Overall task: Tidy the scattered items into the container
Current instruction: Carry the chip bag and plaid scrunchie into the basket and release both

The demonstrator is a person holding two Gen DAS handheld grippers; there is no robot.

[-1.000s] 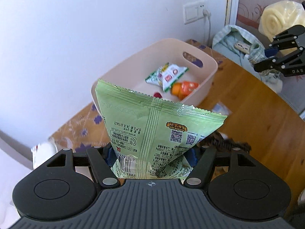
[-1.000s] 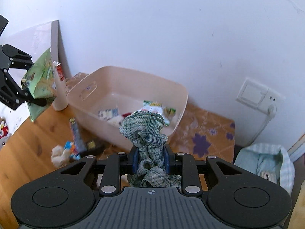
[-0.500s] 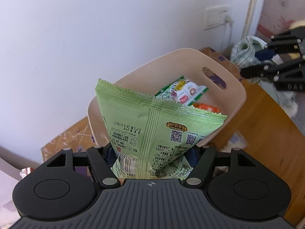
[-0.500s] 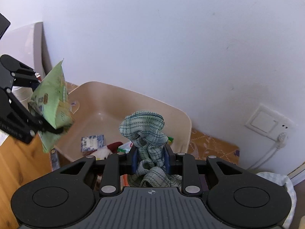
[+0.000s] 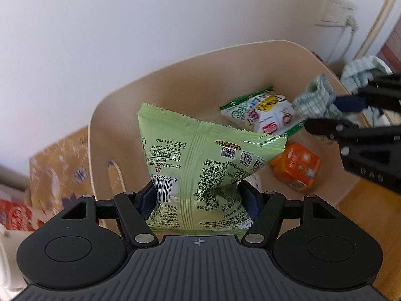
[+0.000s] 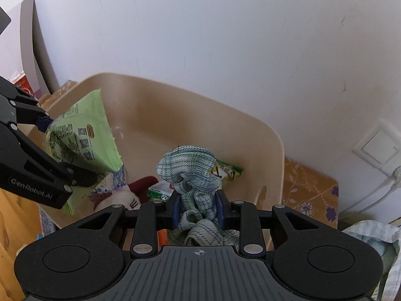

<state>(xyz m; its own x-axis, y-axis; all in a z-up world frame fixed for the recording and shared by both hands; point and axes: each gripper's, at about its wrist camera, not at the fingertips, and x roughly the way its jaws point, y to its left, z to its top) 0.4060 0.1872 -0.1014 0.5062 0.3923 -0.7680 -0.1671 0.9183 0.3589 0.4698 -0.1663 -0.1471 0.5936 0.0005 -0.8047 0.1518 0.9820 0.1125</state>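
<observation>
My left gripper (image 5: 198, 200) is clamped on the crumpled lower end of a light green snack bag (image 5: 200, 155), whose sealed top edge stands out ahead of the jaws, over the open beige container (image 5: 112, 115). Beyond the bag's right corner, down in the container, I see a white-and-green packet (image 5: 260, 111) and, nearer, an orange box (image 5: 295, 166). My right gripper (image 6: 198, 207) has a bunched green plaid cloth (image 6: 188, 168) between its blue pads (image 6: 175, 207); the jaws are opening, though the pads look to be touching the fabric on both sides. The cloth bulges up ahead of the fingertips, over the container's near right part. Past it lie a green packet (image 6: 229, 171) and a red-and-white item I cannot identify.
</observation>
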